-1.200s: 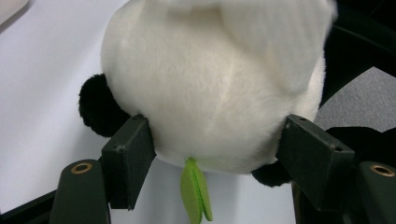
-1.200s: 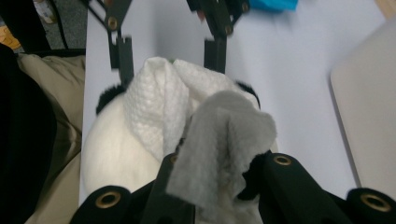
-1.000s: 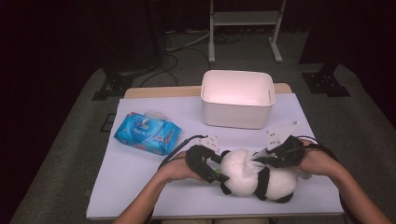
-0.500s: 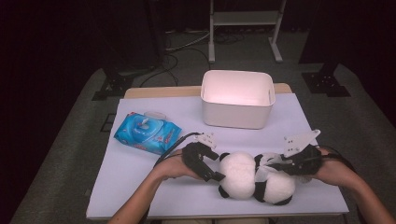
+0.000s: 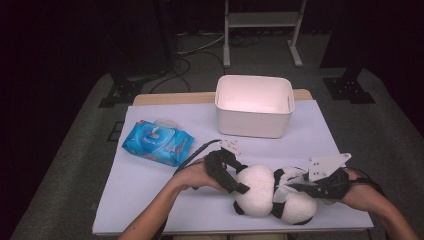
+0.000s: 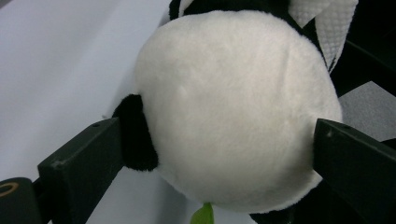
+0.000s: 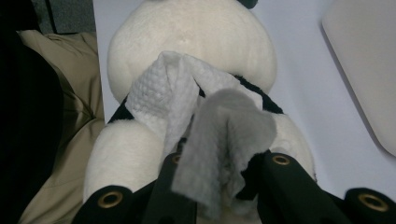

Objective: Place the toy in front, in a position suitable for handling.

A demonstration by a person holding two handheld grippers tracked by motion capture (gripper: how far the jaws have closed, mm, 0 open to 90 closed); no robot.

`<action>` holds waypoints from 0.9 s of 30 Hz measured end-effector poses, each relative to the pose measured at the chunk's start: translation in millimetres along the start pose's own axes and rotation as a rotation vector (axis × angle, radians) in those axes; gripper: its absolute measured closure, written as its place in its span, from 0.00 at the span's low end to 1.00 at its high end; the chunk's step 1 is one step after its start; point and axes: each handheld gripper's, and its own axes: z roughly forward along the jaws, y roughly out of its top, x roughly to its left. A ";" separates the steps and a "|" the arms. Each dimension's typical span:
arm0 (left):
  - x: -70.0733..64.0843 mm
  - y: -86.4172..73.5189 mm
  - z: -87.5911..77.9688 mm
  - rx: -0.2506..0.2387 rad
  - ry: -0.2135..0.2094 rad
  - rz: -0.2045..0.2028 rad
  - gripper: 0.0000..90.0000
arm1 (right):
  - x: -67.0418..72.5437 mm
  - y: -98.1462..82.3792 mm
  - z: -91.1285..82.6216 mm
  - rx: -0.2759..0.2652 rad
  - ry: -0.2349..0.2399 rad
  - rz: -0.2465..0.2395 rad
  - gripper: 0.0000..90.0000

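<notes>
plush panda (image 6: 233,107) between open left tool (image 6: 210,158) jaws | contact unclear

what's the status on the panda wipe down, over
Left tongs just opened, straddling panda plush head. Right tongs shut on wipe, laid on panda. Nothing in the way.

Fluffy plush panda (image 5: 272,194), embossed cloth wipe (image 7: 187,93), matt black tongs (image 6: 210,154)
</notes>
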 end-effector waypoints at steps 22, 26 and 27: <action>4.7 -5.1 4.6 -0.002 -0.076 0.014 0.36 | -0.6 6.5 5.7 -0.056 -0.017 -0.022 0.89; 7.5 -6.6 -7.3 0.007 -0.040 0.017 0.37 | -8.3 15.9 9.7 -0.073 -0.015 -0.030 0.89; 8.5 -7.6 -10.7 0.015 -0.034 0.016 0.37 | -9.9 19.5 11.7 -0.077 -0.017 -0.035 0.89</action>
